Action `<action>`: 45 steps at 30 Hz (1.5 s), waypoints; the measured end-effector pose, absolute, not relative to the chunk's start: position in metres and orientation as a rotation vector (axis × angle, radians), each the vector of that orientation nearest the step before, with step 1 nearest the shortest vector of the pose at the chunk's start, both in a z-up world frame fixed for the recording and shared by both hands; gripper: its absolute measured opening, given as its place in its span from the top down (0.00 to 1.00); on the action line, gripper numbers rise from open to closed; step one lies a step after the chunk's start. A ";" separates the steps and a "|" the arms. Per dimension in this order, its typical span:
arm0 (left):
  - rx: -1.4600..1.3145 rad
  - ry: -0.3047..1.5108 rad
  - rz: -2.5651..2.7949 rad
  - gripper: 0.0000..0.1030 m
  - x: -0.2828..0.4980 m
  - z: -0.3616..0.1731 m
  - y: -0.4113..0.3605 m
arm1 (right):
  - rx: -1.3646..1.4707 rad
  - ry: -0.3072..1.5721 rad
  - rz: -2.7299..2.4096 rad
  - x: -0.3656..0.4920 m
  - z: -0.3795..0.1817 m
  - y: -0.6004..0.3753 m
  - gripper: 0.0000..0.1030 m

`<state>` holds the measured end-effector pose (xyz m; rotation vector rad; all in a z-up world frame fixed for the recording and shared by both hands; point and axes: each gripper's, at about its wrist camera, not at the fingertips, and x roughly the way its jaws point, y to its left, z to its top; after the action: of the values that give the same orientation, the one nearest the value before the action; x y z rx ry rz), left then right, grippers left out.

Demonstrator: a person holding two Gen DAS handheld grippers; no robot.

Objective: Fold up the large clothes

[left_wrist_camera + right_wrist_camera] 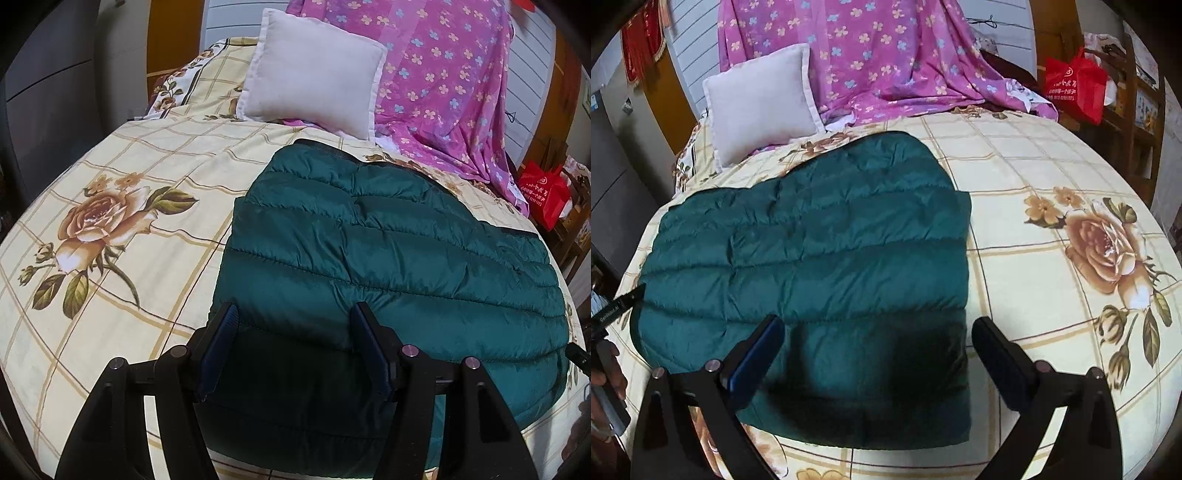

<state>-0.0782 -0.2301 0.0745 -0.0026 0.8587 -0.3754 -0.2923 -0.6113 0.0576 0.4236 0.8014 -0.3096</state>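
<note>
Jacket [388, 240] folded; both tools [293, 314] [877, 328] gape empty; red bag [1071, 88] lettering unreadable.

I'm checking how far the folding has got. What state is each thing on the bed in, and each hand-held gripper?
Green puffer jacket: folded into a flat block, lying on the bed sheet.
White pillow: propped upright by the purple floral cloth.
Purple floral cloth: draped, unfolded.
Left hand-held gripper: open over the jacket's near edge, gripping nothing.
Right hand-held gripper: wide open over the jacket's near corner, empty.
</note>
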 end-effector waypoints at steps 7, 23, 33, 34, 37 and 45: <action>-0.038 0.875 -0.407 0.55 -0.072 0.078 -0.223 | 0.482 0.836 -0.305 -0.277 0.044 -0.625 0.00; -0.375 1.028 -0.569 0.46 -0.017 0.054 -0.189 | 0.653 0.851 -0.188 -0.241 0.016 -0.659 0.00; -0.410 1.065 -0.605 0.30 -0.008 0.037 -0.195 | 0.704 0.870 -0.103 -0.222 0.001 -0.671 0.00; -0.412 1.066 -0.607 0.30 -0.007 0.035 -0.196 | 0.706 0.872 -0.097 -0.221 0.000 -0.673 0.00; -0.418 1.066 -0.616 0.29 -0.007 0.032 -0.197 | 0.693 0.879 -0.089 -0.216 0.000 -0.673 0.00; -0.422 1.075 -0.628 0.26 -0.005 0.027 -0.200 | 0.677 0.899 -0.081 -0.212 0.001 -0.673 0.00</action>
<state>-0.0047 -0.2003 0.0272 -0.4220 1.0753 -0.6280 -0.2116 -0.6726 0.0011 0.6770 0.8991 -0.0811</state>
